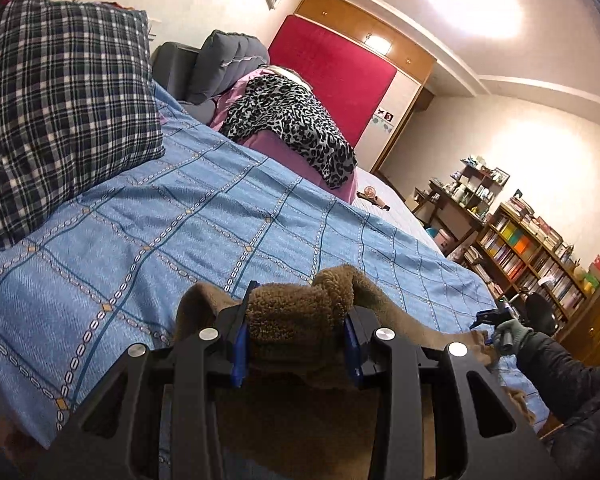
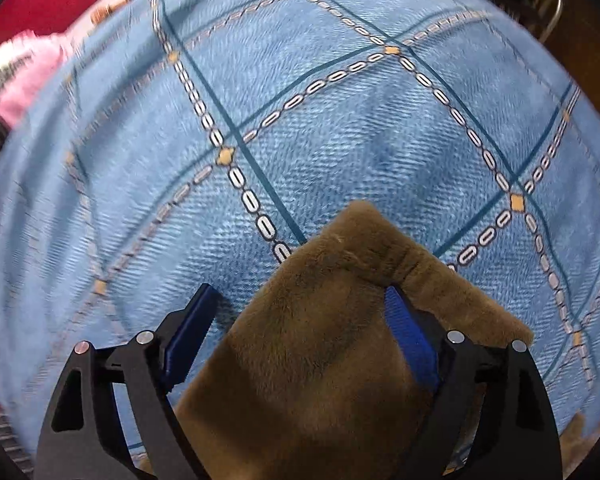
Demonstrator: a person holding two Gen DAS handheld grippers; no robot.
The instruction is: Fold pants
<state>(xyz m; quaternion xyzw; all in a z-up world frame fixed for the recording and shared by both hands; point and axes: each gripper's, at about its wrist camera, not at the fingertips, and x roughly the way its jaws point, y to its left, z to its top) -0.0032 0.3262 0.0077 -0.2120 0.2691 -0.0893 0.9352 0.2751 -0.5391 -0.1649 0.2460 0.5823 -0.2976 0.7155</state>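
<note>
The pants [image 1: 332, 280] are brown fleece and lie on a blue patterned bedspread [image 1: 180, 208]. My left gripper [image 1: 298, 312] is shut on a bunched fold of them, lifted a little off the bed. Far right in the left wrist view, a gloved hand holds my right gripper [image 1: 486, 316] over the other end of the pants. In the right wrist view the right gripper [image 2: 300, 294] points down at the bedspread [image 2: 320, 120], jaws wide. A corner of the pants [image 2: 320, 360] lies between them. The left pad [image 2: 188, 336] stands clear of the cloth.
A plaid pillow [image 1: 60, 100] rests at the bed's upper left. Leopard-print cloth [image 1: 284, 120] on pink fabric lies before a red headboard [image 1: 332, 80]. A bookshelf [image 1: 532, 248] stands past the bed's right edge. Pink fabric [image 2: 28, 76] shows at the left.
</note>
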